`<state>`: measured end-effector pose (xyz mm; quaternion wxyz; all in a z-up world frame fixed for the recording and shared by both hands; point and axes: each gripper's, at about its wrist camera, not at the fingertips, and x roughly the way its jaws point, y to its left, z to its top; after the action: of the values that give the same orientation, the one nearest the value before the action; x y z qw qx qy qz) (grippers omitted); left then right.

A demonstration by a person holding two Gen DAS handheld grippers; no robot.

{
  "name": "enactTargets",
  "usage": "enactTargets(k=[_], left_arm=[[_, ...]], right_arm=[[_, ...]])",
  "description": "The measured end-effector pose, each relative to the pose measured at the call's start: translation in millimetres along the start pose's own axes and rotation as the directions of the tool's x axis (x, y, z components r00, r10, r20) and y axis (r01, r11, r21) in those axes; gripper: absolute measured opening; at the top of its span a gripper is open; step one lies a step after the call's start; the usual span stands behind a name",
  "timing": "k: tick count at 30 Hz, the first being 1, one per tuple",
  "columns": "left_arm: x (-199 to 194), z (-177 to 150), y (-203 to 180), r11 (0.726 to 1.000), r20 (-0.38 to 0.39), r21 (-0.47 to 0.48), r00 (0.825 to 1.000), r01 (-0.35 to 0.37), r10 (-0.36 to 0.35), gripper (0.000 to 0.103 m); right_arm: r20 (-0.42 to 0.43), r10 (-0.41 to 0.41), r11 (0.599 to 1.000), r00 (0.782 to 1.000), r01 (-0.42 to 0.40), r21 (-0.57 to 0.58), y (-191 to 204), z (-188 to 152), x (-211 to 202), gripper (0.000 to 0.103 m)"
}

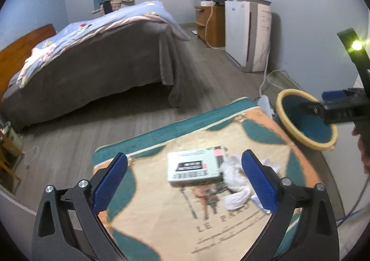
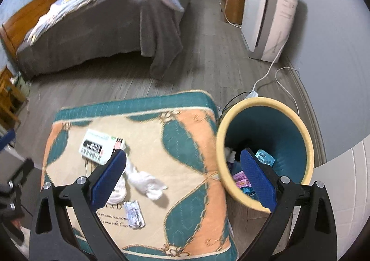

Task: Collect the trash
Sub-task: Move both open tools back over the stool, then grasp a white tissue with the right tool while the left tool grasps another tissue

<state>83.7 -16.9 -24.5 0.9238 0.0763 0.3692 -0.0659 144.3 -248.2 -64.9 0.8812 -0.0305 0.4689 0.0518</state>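
A patterned rug (image 1: 231, 226) (image 2: 185, 168) carries a flat white box (image 1: 194, 168) (image 2: 101, 146), crumpled white tissue (image 1: 235, 182) (image 2: 148, 182) and a small silver wrapper (image 2: 134, 213). Beside the rug stands a teal bin with a yellow rim (image 1: 307, 120) (image 2: 263, 152); several pieces of trash lie inside it. My left gripper (image 1: 185, 182) hangs open above the box and tissue, holding nothing. My right gripper (image 2: 182, 175) is open too, spanning the rug's right edge and the bin. In the left wrist view the right gripper's body (image 1: 335, 108) shows over the bin.
A bed (image 1: 92, 53) (image 2: 104, 18) with a grey blanket fills the far left. A white air purifier (image 1: 247, 34) (image 2: 268, 18) and wooden cabinet (image 1: 210, 25) stand along the right wall. White cables and a power strip (image 2: 252, 94) lie on the floor behind the bin.
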Motion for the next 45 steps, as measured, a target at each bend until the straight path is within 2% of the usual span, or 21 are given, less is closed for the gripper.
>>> enactTargets(k=[5,8,12,18,27,32,33,34,36,38,42,45], left_arm=[[13.5,-12.8,20.8,0.999,-0.044,-0.035,0.999,-0.012,0.011,0.098],[20.8,-19.4,25.3,0.999,-0.064,-0.014,0.997,-0.036,0.035,0.098],[31.0,-25.2,29.5,0.999,-0.095,0.001,0.995,-0.037,0.037,0.098],[49.2,-26.4,27.7,1.000,-0.134,0.010,0.991,-0.021,0.022,0.098],[71.1,-23.6,25.5,1.000,-0.183,-0.002,0.983,-0.017,0.016,0.098],[77.9,-23.0,16.4,1.000,-0.194,0.007,0.981,-0.002,0.004,0.098],[78.9,-23.2,13.9,1.000,-0.196,0.013,0.981,-0.001,0.003,0.098],[80.5,-23.9,10.7,1.000,-0.200,0.022,0.980,0.001,0.003,0.098],[83.3,-25.5,5.2,0.999,-0.207,0.034,0.978,0.006,0.001,0.098],[86.2,-28.1,-1.2,0.999,-0.214,0.042,0.977,0.020,-0.011,0.098],[93.3,-34.5,-20.7,0.996,-0.215,0.070,0.976,0.055,-0.039,0.098],[102.1,-40.7,-37.7,0.991,-0.243,0.067,0.965,0.120,-0.100,0.096]], right_arm=[[-0.041,-0.021,1.000,0.999,0.020,-0.014,21.6,-14.9,16.6,0.097],[-0.066,-0.051,0.999,0.996,0.050,-0.018,24.8,-18.9,31.6,0.097],[-0.120,-0.040,0.999,0.992,0.040,-0.010,29.9,-22.9,55.9,0.097],[-0.171,-0.026,0.998,0.985,0.014,-0.068,46.0,-27.0,81.4,0.094],[-0.229,0.011,0.979,0.973,-0.057,-0.196,66.6,-36.6,107.1,0.071],[-0.284,0.010,0.964,0.959,-0.085,-0.253,77.1,-46.3,123.4,0.065],[-0.295,0.003,0.961,0.955,-0.084,-0.262,78.4,-48.5,126.6,0.061],[-0.308,0.000,0.959,0.951,-0.087,-0.269,78.8,-50.2,129.5,0.051],[-0.325,0.010,0.961,0.946,-0.098,-0.257,76.7,-50.0,131.1,0.040],[-0.324,0.023,0.969,0.946,-0.101,-0.224,71.1,-46.1,128.8,0.032],[-0.333,0.028,0.988,0.942,-0.077,-0.135,51.7,-40.0,126.8,0.030],[-0.343,0.003,0.996,0.940,-0.034,-0.085,35.7,-39.0,127.7,0.030]])
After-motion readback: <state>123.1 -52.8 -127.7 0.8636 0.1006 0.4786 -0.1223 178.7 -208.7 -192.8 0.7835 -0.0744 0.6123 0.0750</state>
